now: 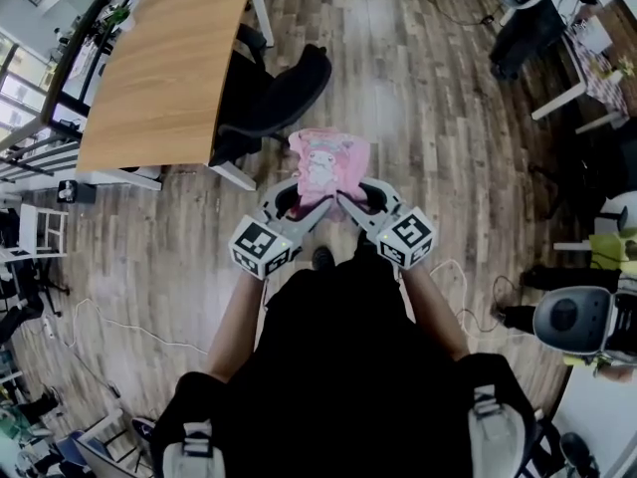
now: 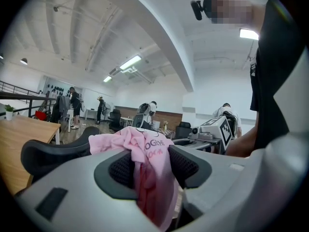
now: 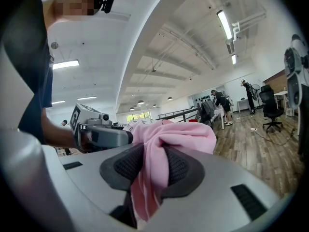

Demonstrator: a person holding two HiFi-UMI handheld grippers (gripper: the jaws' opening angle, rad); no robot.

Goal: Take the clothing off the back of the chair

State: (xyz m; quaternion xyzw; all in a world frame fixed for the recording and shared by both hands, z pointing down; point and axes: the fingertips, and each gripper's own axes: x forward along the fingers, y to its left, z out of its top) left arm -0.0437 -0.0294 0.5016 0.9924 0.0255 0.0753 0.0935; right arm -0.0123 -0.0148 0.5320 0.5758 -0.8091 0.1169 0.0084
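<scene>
A pink garment (image 1: 326,165) with a printed figure hangs between my two grippers, in front of the person and clear of the black office chair (image 1: 279,98). My left gripper (image 1: 302,199) is shut on one bunched edge of the pink garment (image 2: 147,170); the cloth fills the gap between its black pads (image 2: 121,170). My right gripper (image 1: 350,202) is shut on the other edge of the pink garment (image 3: 154,173), pinched between its pads (image 3: 130,164). The chair back (image 2: 53,151) shows bare just beyond the left jaws.
A wooden desk (image 1: 164,63) stands behind the chair at upper left. White cables (image 1: 109,327) trail over the plank floor. More desks and chairs (image 1: 542,28) stand at upper right, and a black-and-white device (image 1: 572,319) sits at right. People stand far off in the room.
</scene>
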